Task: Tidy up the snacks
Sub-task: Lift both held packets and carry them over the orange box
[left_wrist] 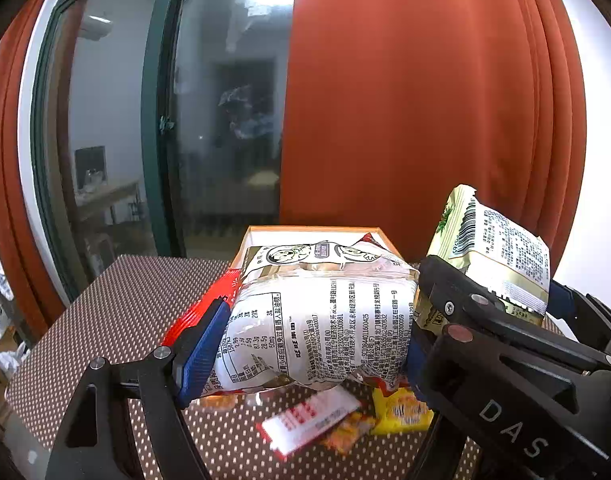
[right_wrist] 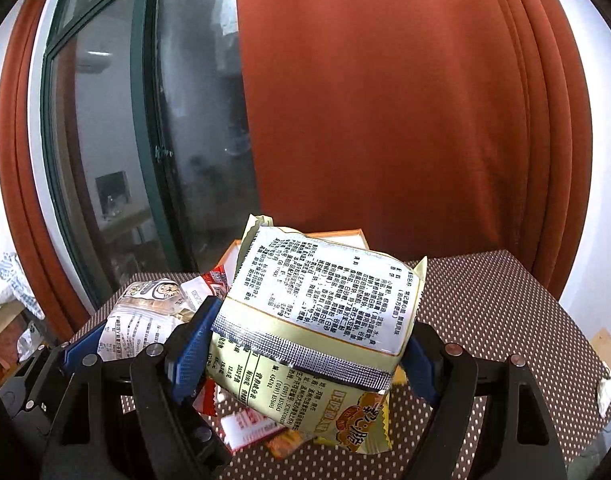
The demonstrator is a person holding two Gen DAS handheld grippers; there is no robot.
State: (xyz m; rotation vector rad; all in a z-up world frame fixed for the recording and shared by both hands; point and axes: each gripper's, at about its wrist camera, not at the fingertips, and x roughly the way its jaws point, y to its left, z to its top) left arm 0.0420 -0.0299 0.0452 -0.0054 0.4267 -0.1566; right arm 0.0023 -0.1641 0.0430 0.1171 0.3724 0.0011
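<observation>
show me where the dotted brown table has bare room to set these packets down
Bare patches: the dotted brown tabletop right of the pale yellow packet, and the left strip beside the white printed packet. Crowded: small red and yellow packets below the grippers.

The brown cloth-covered table (left_wrist: 125, 312) is patterned with small white dots. The rust-orange fabric curtain (left_wrist: 405, 100) is plain. The puffy white plastic snack bag (left_wrist: 317, 328) carries black print and a red edge; the pale yellow-green foil snack packet (right_wrist: 317, 320) has a white label with black text. Both black tongs have blue pads. The shallow cardboard box (left_wrist: 313, 230) is orange-rimmed and white inside.
</observation>
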